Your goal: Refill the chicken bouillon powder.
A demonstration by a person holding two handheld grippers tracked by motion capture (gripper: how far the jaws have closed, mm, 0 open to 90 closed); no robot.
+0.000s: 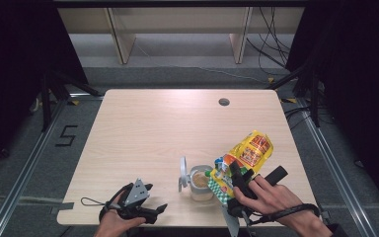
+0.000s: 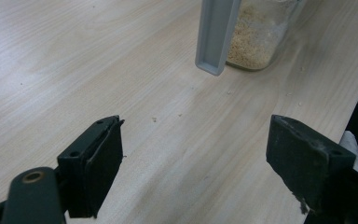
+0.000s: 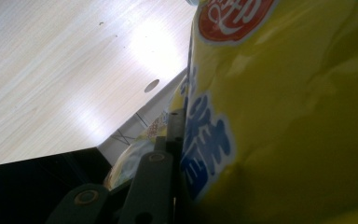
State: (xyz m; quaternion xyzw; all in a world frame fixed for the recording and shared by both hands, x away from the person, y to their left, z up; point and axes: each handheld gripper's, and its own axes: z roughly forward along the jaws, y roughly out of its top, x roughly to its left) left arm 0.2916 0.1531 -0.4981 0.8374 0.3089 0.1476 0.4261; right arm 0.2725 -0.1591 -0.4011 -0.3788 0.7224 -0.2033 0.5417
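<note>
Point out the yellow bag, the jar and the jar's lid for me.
Yellow bag (image 1: 250, 148): high view, on its printed front.
Jar (image 1: 201, 183): high view, on the crumbs inside its mouth.
Lid (image 1: 183, 170): high view, on the upright grey flap hinged at the jar's left.

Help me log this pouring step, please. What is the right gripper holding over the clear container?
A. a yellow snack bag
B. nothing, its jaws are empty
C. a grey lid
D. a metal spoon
A: in the high view the right gripper is clamped on the yellow snack bag, tilted toward the clear container, and the right gripper view shows a jaw pressed against the yellow packaging.
</note>
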